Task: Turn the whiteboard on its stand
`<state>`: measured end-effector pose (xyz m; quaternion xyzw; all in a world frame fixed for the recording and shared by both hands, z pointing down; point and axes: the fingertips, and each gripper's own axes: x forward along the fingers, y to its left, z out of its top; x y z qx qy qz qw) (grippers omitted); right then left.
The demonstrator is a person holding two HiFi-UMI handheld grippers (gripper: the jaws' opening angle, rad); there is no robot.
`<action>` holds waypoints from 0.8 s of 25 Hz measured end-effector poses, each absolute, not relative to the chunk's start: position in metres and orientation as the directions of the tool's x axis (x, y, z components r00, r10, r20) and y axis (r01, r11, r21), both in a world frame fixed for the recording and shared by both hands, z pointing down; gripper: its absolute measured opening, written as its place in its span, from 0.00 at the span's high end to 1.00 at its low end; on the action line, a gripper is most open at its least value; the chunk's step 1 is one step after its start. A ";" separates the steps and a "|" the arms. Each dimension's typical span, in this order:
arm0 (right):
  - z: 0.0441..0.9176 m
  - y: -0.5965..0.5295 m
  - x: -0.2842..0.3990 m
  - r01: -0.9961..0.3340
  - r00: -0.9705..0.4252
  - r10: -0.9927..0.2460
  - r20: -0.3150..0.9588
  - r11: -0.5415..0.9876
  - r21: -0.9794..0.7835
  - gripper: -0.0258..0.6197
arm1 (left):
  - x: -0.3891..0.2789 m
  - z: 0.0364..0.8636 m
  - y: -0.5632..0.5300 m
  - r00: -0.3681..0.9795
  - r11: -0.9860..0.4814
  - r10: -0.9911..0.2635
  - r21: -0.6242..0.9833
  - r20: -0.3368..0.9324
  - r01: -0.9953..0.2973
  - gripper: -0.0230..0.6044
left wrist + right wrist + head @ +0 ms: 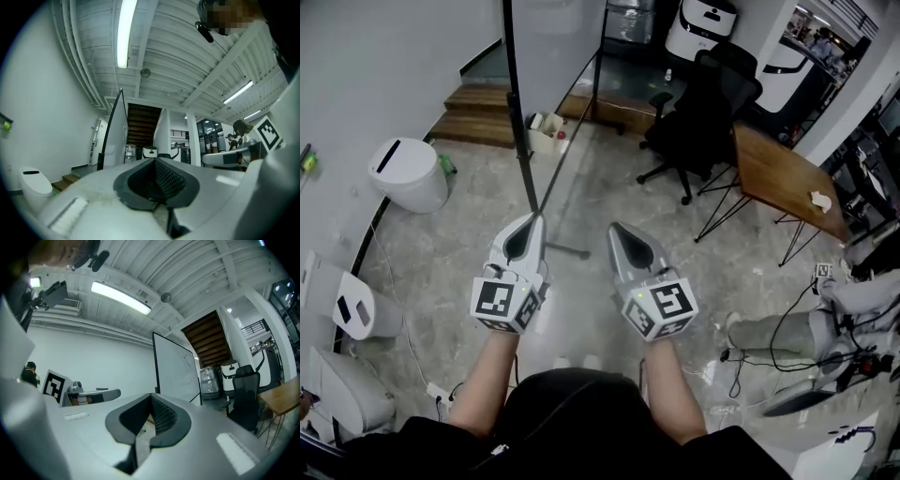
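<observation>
The whiteboard stands upright ahead of me, a white panel in a thin black frame on a black stand whose foot rests on the floor. My left gripper is shut and holds nothing; its tip is close below the board's near frame edge, and I cannot tell if they touch. My right gripper hangs beside it to the right, shut and holding nothing. In the left gripper view the whiteboard rises beyond the left gripper. The right gripper view shows the whiteboard beyond the right gripper.
A black office chair and a wooden table stand to the right of the board. Wooden steps and a small box lie behind it. A white bin and white machines line the left; cables lie at the right.
</observation>
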<state>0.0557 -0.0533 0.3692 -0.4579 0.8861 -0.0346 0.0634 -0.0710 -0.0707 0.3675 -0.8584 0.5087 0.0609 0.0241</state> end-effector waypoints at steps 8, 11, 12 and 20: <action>0.371 -0.045 0.068 -0.799 -0.578 -0.810 -0.093 0.586 -0.137 0.95 | -0.062 0.375 -0.065 0.475 -0.481 -0.873 0.035 -0.113 -0.876 0.96; 0.375 -0.041 0.071 -0.797 -0.582 -0.808 -0.089 0.589 -0.135 0.95 | -0.059 0.377 -0.062 0.461 -0.467 -0.881 0.031 -0.108 -0.884 0.96; 0.377 -0.039 0.073 -0.797 -0.581 -0.809 -0.090 0.588 -0.136 0.95 | -0.058 0.377 -0.062 0.456 -0.461 -0.884 0.029 -0.105 -0.887 0.96; 0.379 -0.040 0.089 -0.777 -0.594 -0.797 -0.107 0.604 -0.179 0.95 | -0.059 0.381 -0.060 0.430 -0.434 -0.897 0.025 -0.098 -0.900 0.96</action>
